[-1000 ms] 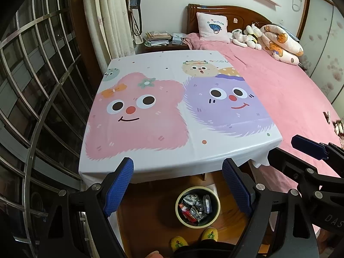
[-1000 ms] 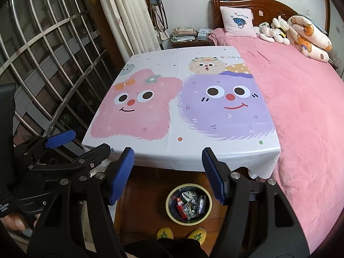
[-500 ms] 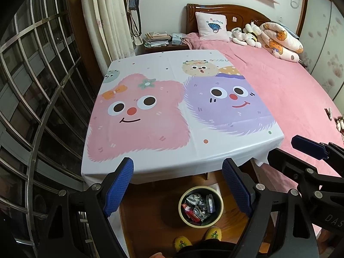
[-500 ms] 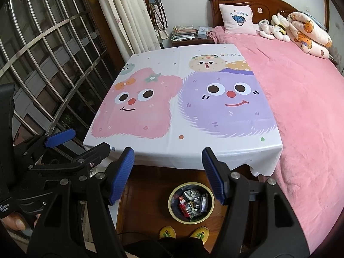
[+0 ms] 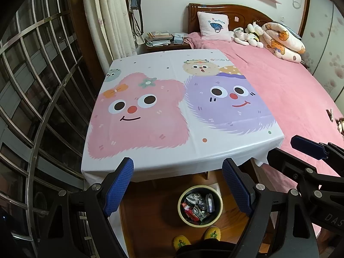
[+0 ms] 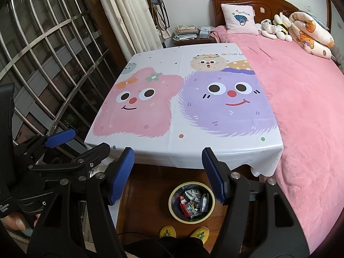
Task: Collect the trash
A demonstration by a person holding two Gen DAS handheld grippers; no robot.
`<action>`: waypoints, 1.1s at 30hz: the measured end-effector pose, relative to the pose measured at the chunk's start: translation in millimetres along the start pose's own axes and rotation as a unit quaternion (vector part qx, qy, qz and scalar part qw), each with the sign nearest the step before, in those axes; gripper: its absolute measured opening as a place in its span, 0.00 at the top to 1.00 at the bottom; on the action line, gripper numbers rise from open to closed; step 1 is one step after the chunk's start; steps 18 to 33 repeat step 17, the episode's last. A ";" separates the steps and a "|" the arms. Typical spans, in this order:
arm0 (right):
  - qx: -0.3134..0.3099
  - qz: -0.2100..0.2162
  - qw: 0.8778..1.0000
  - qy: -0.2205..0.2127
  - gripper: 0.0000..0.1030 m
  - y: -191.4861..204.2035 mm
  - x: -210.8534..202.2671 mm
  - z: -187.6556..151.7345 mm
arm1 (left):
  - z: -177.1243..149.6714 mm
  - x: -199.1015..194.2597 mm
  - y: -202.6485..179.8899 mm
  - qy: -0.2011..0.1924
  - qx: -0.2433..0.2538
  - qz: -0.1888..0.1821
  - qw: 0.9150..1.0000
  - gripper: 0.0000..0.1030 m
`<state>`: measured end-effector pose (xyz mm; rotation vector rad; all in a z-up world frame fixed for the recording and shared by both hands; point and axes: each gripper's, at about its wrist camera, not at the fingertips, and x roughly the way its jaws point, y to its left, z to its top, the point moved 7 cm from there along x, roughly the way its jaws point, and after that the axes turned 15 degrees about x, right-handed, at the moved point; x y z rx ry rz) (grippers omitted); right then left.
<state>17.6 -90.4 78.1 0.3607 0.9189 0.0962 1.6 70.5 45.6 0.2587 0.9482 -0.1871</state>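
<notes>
- Left black two-finger gripper with blue ribbed pads [image 5: 177, 182] held above the floor with fingers spread wide, nothing between them.
- Right black gripper with the same blue pads [image 6: 167, 173] likewise spread apart and empty, just beside the left one.
- Round dark bin with a pale yellow rim [image 5: 200, 206] standing on the brown wooden floor [image 5: 150, 210], close to the near edge of the table, between bed and window side.
- Crumpled wrappers and a small white bottle [image 5: 198, 206] lying inside the bin.
- White plastic tablecloth printed with a pink and a purple fuzzy face [image 5: 172, 107] spread flat, nothing on it.
- Pink bedspread [image 6: 301, 99] touching the cloth's right edge.
- Two yellow knitted slippers [image 6: 185, 232] just beside the bin.
</notes>
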 end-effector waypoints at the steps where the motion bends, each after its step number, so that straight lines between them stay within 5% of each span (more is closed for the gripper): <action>1: 0.000 0.002 1.000 0.000 0.39 0.4 0.7 -1.8 | 1.4 -0.6 -0.7 0.000 0.002 -0.001 1.000 0.17; 33: -0.007 0.017 1.000 0.007 0.39 -3.3 3.5 0.1 | -5.8 10.1 22.8 0.005 -0.007 0.013 1.000 0.17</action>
